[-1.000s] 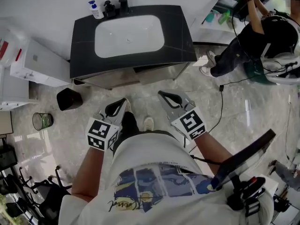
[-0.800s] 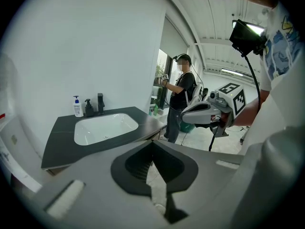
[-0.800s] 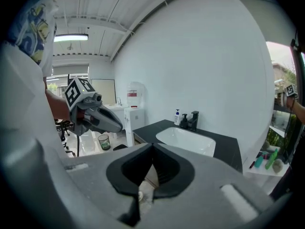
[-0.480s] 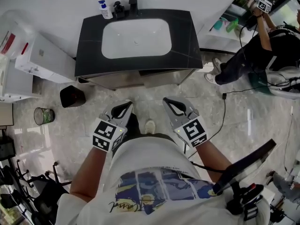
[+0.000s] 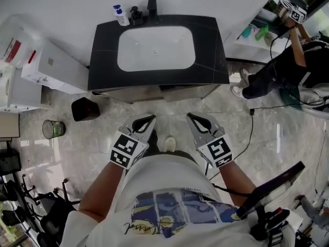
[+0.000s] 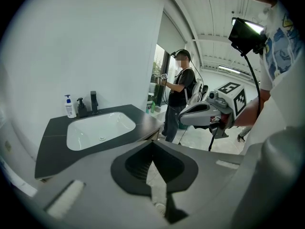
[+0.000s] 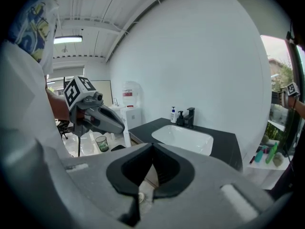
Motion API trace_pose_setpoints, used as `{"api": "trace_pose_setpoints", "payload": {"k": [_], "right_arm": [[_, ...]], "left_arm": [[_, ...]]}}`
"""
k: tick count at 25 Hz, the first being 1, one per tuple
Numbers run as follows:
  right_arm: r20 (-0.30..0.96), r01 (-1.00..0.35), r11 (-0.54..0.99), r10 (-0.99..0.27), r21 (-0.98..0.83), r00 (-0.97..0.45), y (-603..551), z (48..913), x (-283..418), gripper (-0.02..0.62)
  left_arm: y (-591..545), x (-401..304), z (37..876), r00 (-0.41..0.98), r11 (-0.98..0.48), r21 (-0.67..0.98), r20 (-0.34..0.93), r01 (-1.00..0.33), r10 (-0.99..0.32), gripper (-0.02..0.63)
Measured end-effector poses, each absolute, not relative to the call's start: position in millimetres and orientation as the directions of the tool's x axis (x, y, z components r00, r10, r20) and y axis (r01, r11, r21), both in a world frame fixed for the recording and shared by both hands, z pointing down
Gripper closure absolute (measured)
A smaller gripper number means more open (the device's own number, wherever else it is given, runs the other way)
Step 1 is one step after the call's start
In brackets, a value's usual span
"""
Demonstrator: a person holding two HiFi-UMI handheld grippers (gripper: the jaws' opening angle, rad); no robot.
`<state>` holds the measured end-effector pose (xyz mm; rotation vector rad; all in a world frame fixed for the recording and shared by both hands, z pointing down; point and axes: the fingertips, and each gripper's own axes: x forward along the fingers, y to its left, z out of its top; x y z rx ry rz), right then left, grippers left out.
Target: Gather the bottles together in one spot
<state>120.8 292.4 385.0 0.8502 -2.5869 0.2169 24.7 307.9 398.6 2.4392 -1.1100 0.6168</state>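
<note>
Held L gripper (image 5: 149,120) and R gripper (image 5: 193,119) clenched, nothing btwn jaws of either, both aimed toward counter (image 5: 103,60). Spotted white pump bottle (image 5: 121,15) well ahead of L gripper, a bit to its left, at counter's back edge. Noted dark pump bottle (image 5: 135,15) just beside it, by tap (image 5: 152,7). Saw green and teal bottles (image 5: 261,33) far off to R gripper's right, on shelf (image 5: 241,41). Fit two stages: counter pair already grouped, or approach for more gathering. Either way, judged any grab best made low on bottle body, upright, clear of pump head.

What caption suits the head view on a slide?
Left claw and right claw, shut, face a countertop with a white pump bottle and a black bottle.
</note>
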Motion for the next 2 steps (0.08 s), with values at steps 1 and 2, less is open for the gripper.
{"api": "trace_pose_setpoints", "payload": {"k": [1,2], "right_arm": [[0.427,-0.599,0.800,-0.534,-0.021,-0.729,289.1,386.2,121.0,0.595],[0.429,-0.601,0.799,-0.536,-0.022,-0.727,285.8,387.5,120.9,0.595]], "left_arm": [[304.2,25.6,399.8,0.593,-0.614,0.166,0.537,-0.772,-0.600,0.604],[300.6,26.6,400.9,0.597,-0.616,0.170,0.537,-0.769,-0.596,0.604]]}}
